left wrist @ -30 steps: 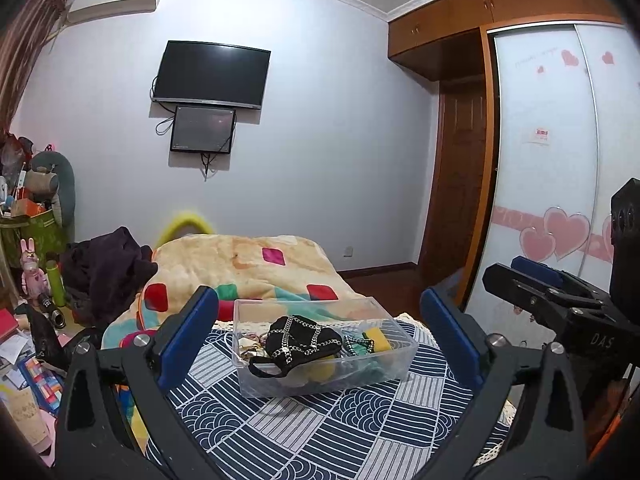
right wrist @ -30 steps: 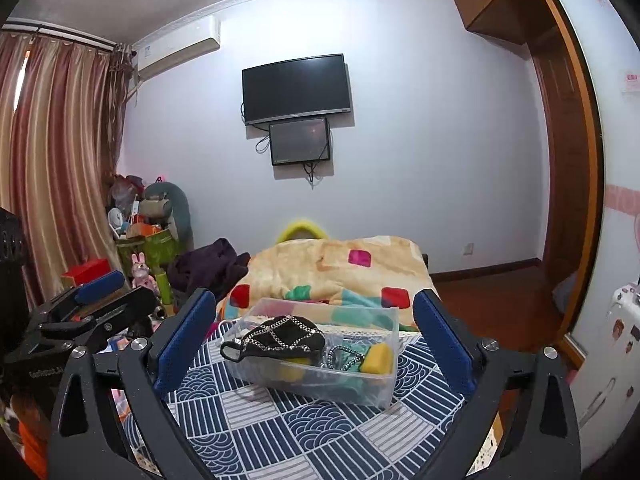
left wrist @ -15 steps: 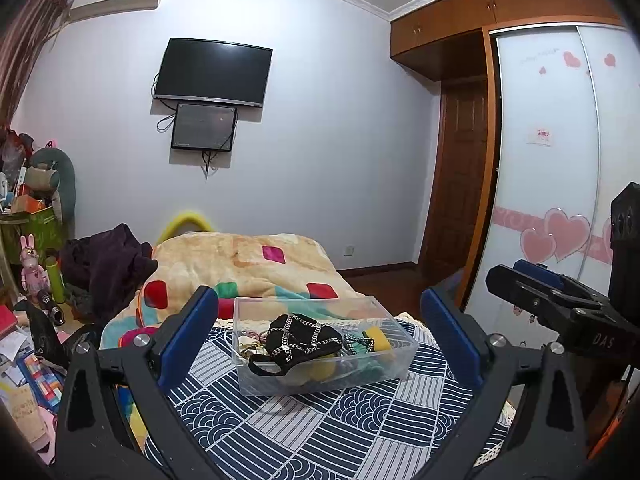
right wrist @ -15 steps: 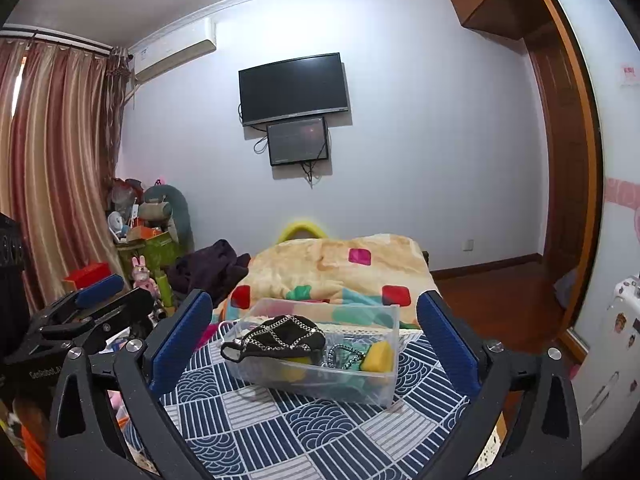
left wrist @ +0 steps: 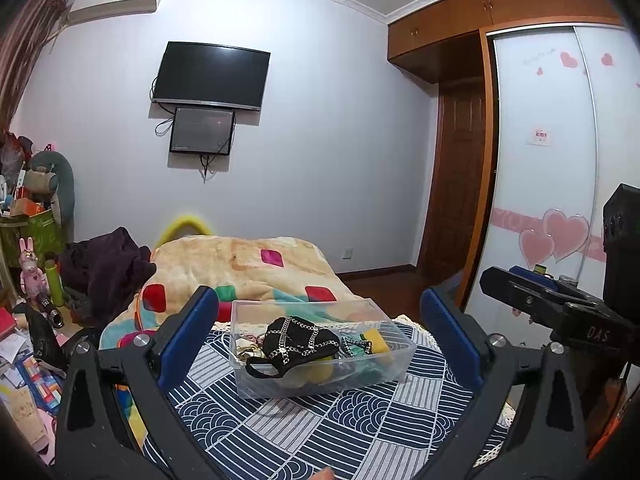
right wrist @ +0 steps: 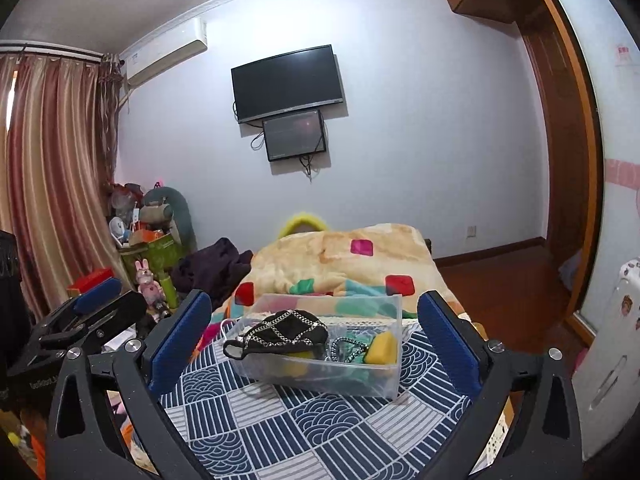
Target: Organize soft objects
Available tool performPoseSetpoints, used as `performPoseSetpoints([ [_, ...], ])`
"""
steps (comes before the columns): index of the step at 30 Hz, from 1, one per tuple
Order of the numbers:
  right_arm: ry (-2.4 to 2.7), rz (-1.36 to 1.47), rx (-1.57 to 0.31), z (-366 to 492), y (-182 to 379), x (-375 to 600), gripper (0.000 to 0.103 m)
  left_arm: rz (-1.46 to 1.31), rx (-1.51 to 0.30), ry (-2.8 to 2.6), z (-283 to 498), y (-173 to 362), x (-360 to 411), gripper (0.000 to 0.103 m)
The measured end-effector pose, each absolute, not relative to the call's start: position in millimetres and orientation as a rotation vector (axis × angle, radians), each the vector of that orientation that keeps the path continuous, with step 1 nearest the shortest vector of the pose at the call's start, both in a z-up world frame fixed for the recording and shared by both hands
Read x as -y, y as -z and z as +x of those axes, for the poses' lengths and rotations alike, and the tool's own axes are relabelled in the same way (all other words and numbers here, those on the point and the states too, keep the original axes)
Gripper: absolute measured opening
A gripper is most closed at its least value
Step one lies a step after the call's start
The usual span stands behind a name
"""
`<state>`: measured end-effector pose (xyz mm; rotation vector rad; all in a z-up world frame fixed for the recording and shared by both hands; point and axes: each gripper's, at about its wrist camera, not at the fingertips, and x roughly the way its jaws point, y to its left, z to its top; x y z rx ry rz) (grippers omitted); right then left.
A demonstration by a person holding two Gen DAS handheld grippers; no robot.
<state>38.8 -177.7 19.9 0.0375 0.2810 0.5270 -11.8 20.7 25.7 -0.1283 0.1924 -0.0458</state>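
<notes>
A clear plastic bin (left wrist: 394,364) (right wrist: 390,376) stands on a blue and white patterned cloth (left wrist: 352,428) (right wrist: 320,420). Inside lie a black pouch with silver chains (left wrist: 298,340) (right wrist: 290,330), a yellow sponge (left wrist: 375,340) (right wrist: 382,348) and teal items. My left gripper (left wrist: 320,344) is open, held back from the bin with nothing between its blue pads. My right gripper (right wrist: 314,344) is open too, likewise short of the bin. Each gripper shows at the edge of the other's view.
Behind the bin lies a beige blanket with coloured squares (left wrist: 248,264) and a dark garment pile (left wrist: 104,268). Clutter and a pink rabbit figure (left wrist: 30,268) fill the left floor. A wardrobe with heart stickers (left wrist: 560,200) stands right; a television (left wrist: 210,76) hangs on the far wall.
Both grippers have drifted only slightly; the views shift a little. Jaws stay wide apart and the bin's contents have not moved.
</notes>
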Motion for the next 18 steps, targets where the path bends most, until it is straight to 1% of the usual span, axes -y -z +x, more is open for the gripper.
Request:
performPoseSetpoints([
  [18, -0.525, -0.003, -0.267, 35.4, -18.7, 171.0, 0.103, -0.113, -0.199, 0.063, -11.6, -23.0, -18.6, 0.102],
])
